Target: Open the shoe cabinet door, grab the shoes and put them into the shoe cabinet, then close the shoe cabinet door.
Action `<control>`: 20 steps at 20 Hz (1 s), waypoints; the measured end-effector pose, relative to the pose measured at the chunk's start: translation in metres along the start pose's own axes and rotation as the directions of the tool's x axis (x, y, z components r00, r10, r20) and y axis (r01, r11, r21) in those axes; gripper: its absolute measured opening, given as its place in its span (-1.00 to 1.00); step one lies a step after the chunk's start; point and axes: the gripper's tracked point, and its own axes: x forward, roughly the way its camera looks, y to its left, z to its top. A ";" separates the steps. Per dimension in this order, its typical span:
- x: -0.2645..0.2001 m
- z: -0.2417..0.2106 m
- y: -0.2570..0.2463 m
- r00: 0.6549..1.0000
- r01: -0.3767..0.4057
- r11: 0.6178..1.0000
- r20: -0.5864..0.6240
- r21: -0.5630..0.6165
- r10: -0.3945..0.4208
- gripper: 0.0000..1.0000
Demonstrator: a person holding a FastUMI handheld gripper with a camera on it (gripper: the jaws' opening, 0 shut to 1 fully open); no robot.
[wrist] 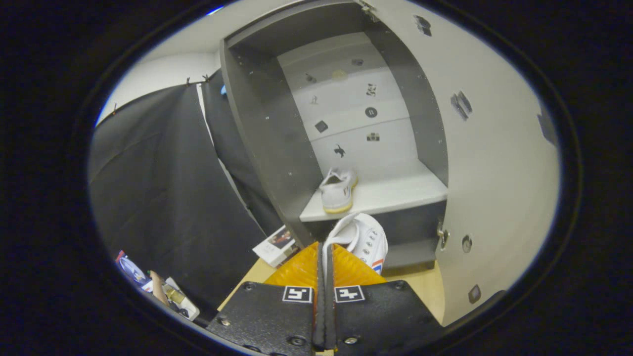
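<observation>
Claw [326,247] fingers are squeezing together on the white edge of a white shoe [363,240], and the thin edge is sitting right between them. That shoe is sticking out just past the fingertips, with its small lace holes showing and a bit of red and blue on its side. It is hanging in front of the low dark front of the shoe cabinet [267,133], just under the shelf.

Going from big to small: the cabinet door [494,173] is standing wide open on the right side of the claw, pale and tall, with small dark stickers on it. The cabinet is open beyond the fingers, with dark side walls and a pale back wall that is wearing small stickers too. A pale shelf [395,195] is lying across the bottom of it. A second white shoe [338,190] with a yellowish sole is sitting on that shelf, near its left end, well beyond the fingertips. The wooden bench [420,284] is showing under the claw. A small box [277,245] is lying on the bench left of the fingers, beside the cabinet. Its writing is too small to read.
</observation>
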 end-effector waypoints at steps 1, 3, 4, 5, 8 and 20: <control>0.009 0.015 -0.003 1.000 0.006 1.000 0.018 0.000 -0.006 -0.93; 0.027 0.041 -0.011 0.999 0.026 0.999 0.046 -0.027 -0.025 -0.93; 0.038 0.052 -0.015 0.997 0.039 0.998 0.063 -0.048 -0.036 -0.93; 0.049 0.065 -0.021 0.996 0.056 0.996 0.072 -0.075 -0.050 -0.93; 0.087 0.089 -0.044 0.991 0.106 0.984 0.095 -0.145 -0.093 -0.93; 0.181 0.149 -0.098 0.963 0.249 0.932 0.172 -0.264 -0.208 -0.93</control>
